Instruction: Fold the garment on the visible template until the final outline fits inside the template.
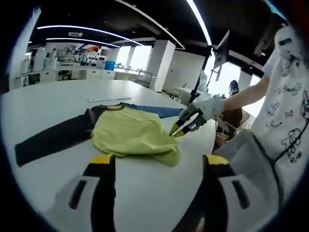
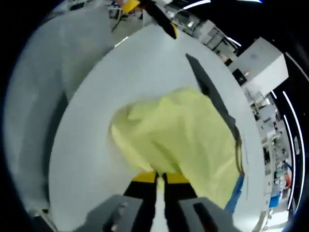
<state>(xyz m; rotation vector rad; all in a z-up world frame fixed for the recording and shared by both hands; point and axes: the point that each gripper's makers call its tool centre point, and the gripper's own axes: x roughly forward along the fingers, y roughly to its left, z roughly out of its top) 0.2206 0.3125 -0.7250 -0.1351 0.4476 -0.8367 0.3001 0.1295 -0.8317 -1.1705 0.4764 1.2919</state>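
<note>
A shirt with a yellow body point(image 1: 130, 135), dark sleeves point(image 1: 53, 137) and a blue part point(image 1: 157, 111) lies on the white table point(image 1: 58, 96). Its right edge is lifted and bunched. My right gripper point(image 1: 177, 129), held by a gloved hand, comes in from the right and is pinched on that yellow edge. In the right gripper view its jaws point(image 2: 160, 179) meet on the yellow fabric point(image 2: 183, 130), which drapes away from them; a dark sleeve point(image 2: 212, 96) runs along the far side. My left gripper point(image 1: 159, 162) hovers open just short of the shirt's near edge, holding nothing.
A person in a white printed shirt point(image 1: 285, 116) stands at the right of the table. A thin white strip point(image 1: 108, 99) lies beyond the shirt. The left gripper point(image 2: 154, 14) shows across the table in the right gripper view. Office desks and chairs point(image 1: 145, 77) fill the background.
</note>
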